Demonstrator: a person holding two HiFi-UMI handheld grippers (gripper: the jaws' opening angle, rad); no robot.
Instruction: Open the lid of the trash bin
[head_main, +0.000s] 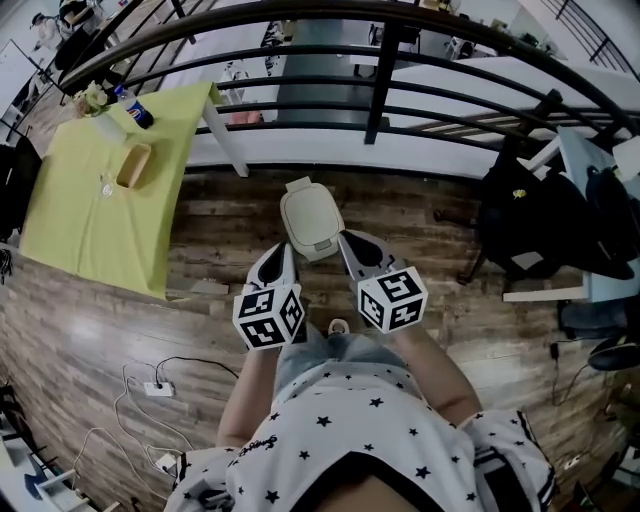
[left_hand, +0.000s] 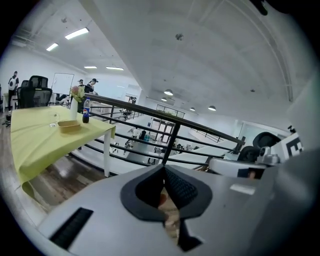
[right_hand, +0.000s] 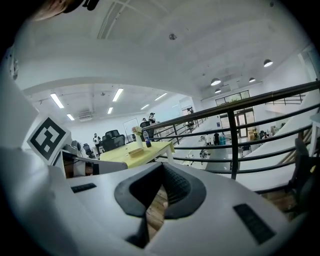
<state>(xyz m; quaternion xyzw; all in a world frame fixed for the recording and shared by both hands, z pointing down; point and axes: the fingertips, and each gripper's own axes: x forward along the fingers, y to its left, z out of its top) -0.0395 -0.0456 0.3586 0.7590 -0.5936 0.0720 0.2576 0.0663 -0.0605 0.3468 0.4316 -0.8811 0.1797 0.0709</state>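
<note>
The white trash bin stands on the wooden floor just in front of me, its lid down. My left gripper hovers at the bin's near-left corner and my right gripper at its near-right edge. Both point upward and forward toward the railing. In the left gripper view the left gripper has its jaws shut with nothing between them. The right gripper looks the same in its own view, shut and empty. Neither gripper view shows the bin.
A black railing runs behind the bin. A yellow-green table at the left carries a bottle and a wooden tray. Black chairs and bags sit at the right. Cables and a power strip lie at the lower left.
</note>
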